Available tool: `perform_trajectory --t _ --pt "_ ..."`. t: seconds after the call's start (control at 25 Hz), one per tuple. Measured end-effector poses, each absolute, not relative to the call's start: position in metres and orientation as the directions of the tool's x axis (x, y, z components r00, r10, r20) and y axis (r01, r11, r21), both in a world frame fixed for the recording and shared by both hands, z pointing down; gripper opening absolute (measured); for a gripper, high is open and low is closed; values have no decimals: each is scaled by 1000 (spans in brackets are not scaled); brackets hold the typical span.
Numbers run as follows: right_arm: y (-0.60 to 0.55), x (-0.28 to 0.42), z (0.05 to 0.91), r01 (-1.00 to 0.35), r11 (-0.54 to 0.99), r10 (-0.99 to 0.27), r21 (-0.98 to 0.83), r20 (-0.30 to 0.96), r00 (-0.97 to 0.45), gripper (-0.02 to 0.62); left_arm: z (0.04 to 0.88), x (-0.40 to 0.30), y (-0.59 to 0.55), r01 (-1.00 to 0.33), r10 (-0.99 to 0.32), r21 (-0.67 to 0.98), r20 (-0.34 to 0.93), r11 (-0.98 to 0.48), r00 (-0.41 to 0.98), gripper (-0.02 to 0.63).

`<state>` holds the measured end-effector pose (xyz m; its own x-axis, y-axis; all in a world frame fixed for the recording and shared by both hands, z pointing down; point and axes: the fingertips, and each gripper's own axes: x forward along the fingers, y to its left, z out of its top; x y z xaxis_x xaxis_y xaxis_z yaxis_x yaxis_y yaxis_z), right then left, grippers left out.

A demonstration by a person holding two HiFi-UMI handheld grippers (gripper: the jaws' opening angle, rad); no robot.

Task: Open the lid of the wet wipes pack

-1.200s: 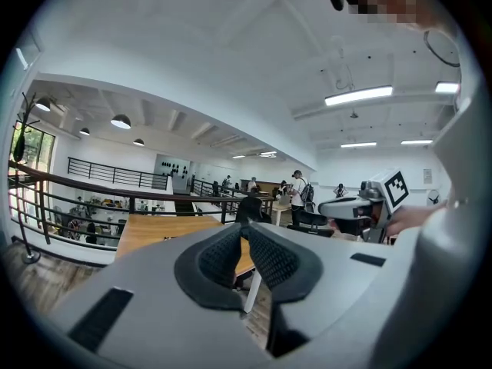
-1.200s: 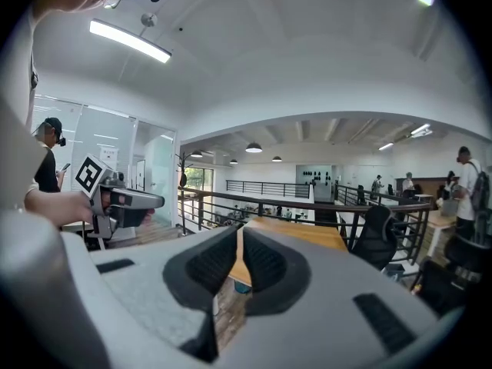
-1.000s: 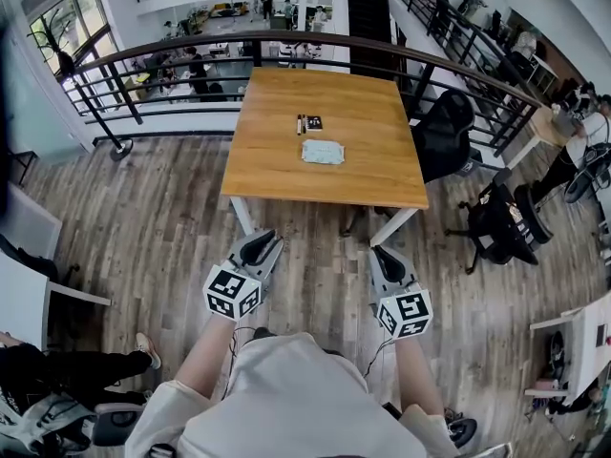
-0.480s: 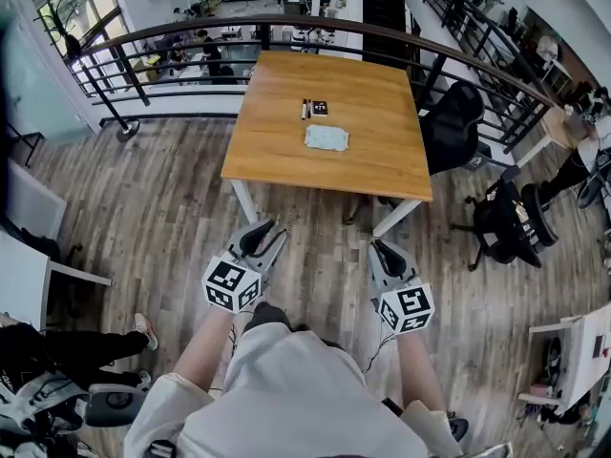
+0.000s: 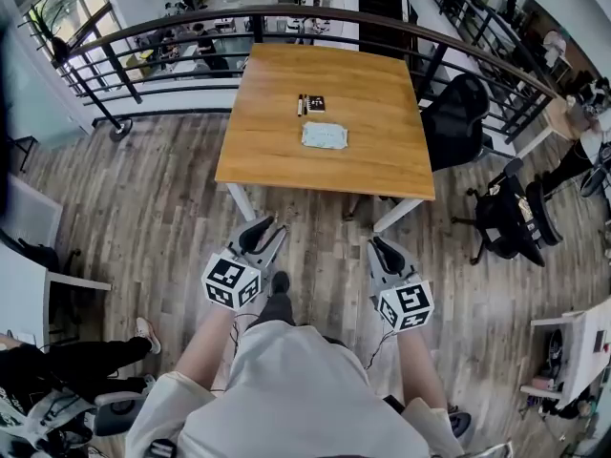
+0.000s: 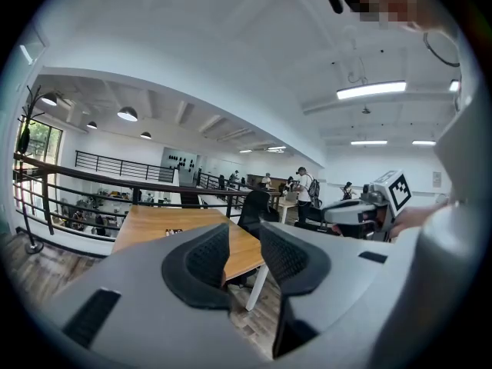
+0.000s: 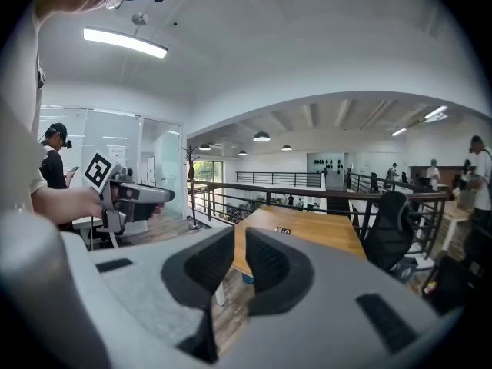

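The wet wipes pack [image 5: 324, 135], pale and flat, lies near the middle of the wooden table [image 5: 382, 165], its lid down as far as I can tell. Both grippers hang in the air short of the table's near edge, far from the pack. My left gripper [image 5: 262, 228] is open, with a clear gap between its pads [image 6: 206, 254] and nothing in it. My right gripper [image 5: 381, 247] is open with a narrower gap and holds nothing. In the right gripper view, my right gripper [image 7: 240, 246] points toward the table [image 7: 323, 233].
Two small dark items [image 5: 311, 104] lie on the table beyond the pack. A black office chair [image 5: 453, 122] stands at the table's right side, another [image 5: 504, 225] further right. A curved railing [image 5: 172, 34] runs behind the table. Wooden floor lies under the grippers.
I have stepped a little closer to the table and both grippers have come slightly forward and down. The pack has not moved.
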<state>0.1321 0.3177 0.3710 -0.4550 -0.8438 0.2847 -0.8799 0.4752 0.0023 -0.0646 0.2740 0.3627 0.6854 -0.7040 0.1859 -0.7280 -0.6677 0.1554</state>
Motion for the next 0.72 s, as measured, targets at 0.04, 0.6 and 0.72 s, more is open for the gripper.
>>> perform_trajectory --t 0.04,0.6,0.72 --pt "310 131 373 -882 471 -845 -2 287 -451 32 364 -66 265 -725 -701 156 187 -671 688 121" --pt "160 102 378 -907 421 -860 6 320 -397 32 372 -89 107 -672 -642 162 203 -722 739 124" --pt "134 98 377 -916 401 -868 7 322 -377 32 373 -91 77 -655 -624 159 205 -739 754 129"
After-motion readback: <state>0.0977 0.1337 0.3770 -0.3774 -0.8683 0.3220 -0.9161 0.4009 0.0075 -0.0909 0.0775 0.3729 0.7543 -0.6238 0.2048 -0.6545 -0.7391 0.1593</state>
